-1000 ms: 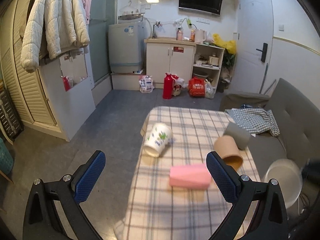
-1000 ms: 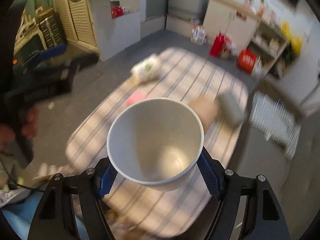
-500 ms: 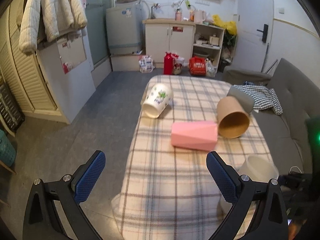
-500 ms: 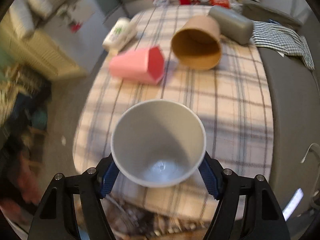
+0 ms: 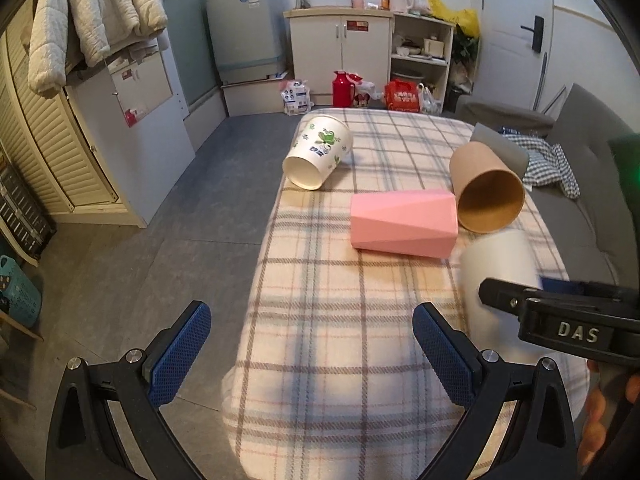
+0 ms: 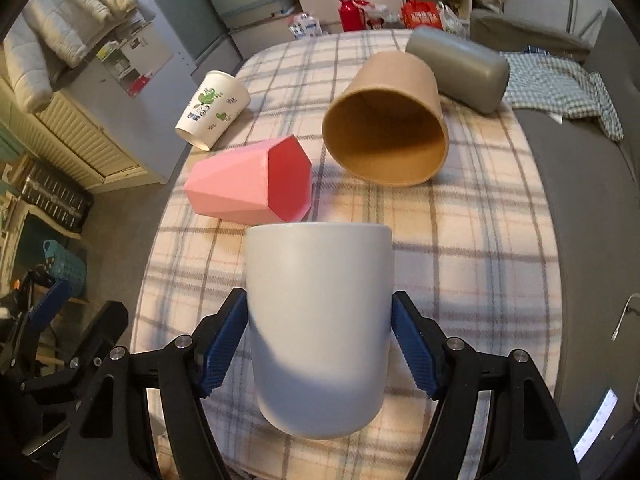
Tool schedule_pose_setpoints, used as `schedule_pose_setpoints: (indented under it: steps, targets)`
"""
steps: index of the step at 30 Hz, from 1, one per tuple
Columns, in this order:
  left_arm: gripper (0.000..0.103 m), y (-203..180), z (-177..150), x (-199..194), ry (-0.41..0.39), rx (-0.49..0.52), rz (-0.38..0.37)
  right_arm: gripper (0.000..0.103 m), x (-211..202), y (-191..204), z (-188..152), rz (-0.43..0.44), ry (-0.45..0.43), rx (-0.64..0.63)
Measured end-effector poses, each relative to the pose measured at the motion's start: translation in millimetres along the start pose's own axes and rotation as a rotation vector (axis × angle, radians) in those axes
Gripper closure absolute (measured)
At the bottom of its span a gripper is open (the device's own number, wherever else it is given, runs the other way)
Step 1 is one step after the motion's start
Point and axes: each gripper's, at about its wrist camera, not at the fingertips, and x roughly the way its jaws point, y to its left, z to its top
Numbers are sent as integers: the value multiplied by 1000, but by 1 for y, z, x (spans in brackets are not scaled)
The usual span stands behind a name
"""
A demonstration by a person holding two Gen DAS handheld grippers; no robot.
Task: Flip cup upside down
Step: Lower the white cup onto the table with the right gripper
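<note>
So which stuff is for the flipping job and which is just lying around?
For the job:
white cup
right gripper, shut on it

Just lying about:
pink cup
brown cup
flowery paper cup
grey cup
left gripper, open

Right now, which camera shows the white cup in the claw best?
The right wrist view: the white cup fills the centre, sharp, clamped in the right claw. The left wrist view catches it only blurred at the right edge, partly hidden.

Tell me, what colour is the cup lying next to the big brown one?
Pink. The faceted cup lies on its side; the right wrist view shows it best.
</note>
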Motion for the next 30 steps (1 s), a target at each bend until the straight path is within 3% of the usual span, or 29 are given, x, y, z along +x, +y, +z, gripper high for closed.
schedule_pose_setpoints:
  steps: [2,11,18,24,30]
  targets:
    - [0,-5,1,-2,5,14,-1,16,-9,-1,-1,12,-40,-9]
    - [0,-30,6,-23,-32,25,-60,13,-79,-13,-14,-100,-290,-62]
    - [0,-68,-6,-27,-12,55,-166,13,-107,-49,-39,-211,-389,-29]
    - [0,-104,-19,-14,25,111,-219,13,-105,-85,-54,-254,-373,42]
    - [1,-116,-24,12,79,74,-247,13,-92,-103,-58,-266,-338,77]
